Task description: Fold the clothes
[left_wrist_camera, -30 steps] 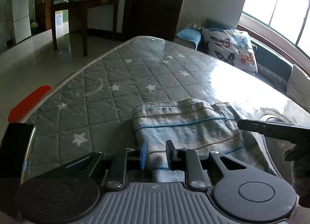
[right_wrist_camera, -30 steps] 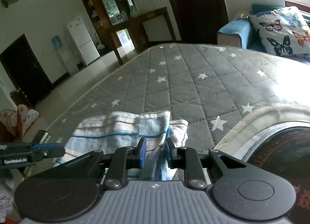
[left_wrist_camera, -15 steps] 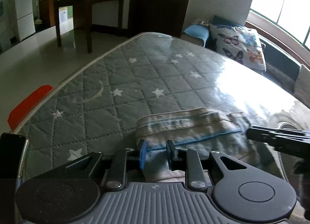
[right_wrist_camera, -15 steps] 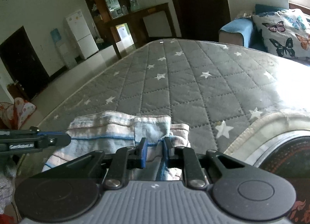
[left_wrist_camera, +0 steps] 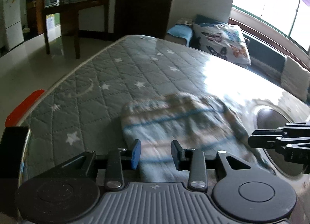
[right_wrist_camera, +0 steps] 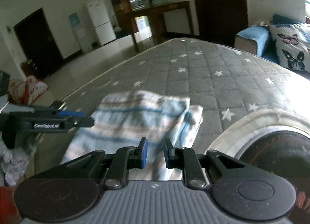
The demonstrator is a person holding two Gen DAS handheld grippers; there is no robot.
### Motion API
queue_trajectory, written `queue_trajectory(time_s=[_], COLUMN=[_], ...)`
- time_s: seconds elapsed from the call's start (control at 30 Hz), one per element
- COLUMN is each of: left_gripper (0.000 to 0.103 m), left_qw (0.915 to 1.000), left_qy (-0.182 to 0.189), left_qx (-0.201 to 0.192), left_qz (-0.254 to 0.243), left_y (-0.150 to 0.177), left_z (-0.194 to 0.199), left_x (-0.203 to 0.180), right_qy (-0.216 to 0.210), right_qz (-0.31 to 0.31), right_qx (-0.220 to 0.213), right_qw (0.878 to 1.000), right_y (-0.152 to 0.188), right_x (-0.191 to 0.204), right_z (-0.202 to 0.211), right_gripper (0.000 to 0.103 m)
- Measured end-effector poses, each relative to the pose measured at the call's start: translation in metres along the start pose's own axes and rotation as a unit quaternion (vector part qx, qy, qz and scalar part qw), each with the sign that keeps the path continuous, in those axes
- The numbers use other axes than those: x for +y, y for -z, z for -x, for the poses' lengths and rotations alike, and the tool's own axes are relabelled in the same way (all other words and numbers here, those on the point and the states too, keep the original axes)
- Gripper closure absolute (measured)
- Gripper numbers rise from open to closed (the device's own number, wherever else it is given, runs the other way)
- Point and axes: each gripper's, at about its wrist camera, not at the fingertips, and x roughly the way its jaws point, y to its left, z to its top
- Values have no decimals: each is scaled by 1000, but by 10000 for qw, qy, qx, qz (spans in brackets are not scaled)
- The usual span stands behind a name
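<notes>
A folded striped garment (left_wrist_camera: 174, 127), pale blue and beige with thin blue lines, lies on the grey star-quilted mattress (left_wrist_camera: 120, 80). It also shows in the right wrist view (right_wrist_camera: 135, 119), blurred by motion. My left gripper (left_wrist_camera: 156, 155) is open and empty over the garment's near edge. My right gripper (right_wrist_camera: 155, 153) is open and empty over the garment's near right part. Each gripper shows from the side in the other view, the right one (left_wrist_camera: 279, 140) and the left one (right_wrist_camera: 48, 123).
The mattress (right_wrist_camera: 213, 72) edge runs along the left, with tiled floor beyond. A butterfly pillow (left_wrist_camera: 222, 43) and blue cushion (left_wrist_camera: 180, 31) sit at the far side. A dark round object (left_wrist_camera: 271, 123) lies right of the garment. A wooden table (left_wrist_camera: 77, 10) and fridge (right_wrist_camera: 98, 24) stand far back.
Both grippers have opened and let go of the garment, which now lies folded on the mattress. Both have drawn back slightly.
</notes>
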Motion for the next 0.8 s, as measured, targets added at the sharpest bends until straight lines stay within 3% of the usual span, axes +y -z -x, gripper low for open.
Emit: queue_trajectory(time_s=[0.2,0.57,0.8], left_gripper=[62,61,47], left_qw=[9997,9995,9997], left_qy=[203,100,38], left_qx=[55,221,191], left_qz=[-138,-191,-120], left_y=[26,53,58], left_z=[18,22,32], left_x=[-12,-12,-12], right_qy=[-37,255,395], right_qz=[303,320,401], right_qx=[152,51,-150], right_qw=[9994,9991,9983], right_y=[30,64,68], right_x=[18,23,29], right_z=[24,27,35], right_gripper=[86,86,81])
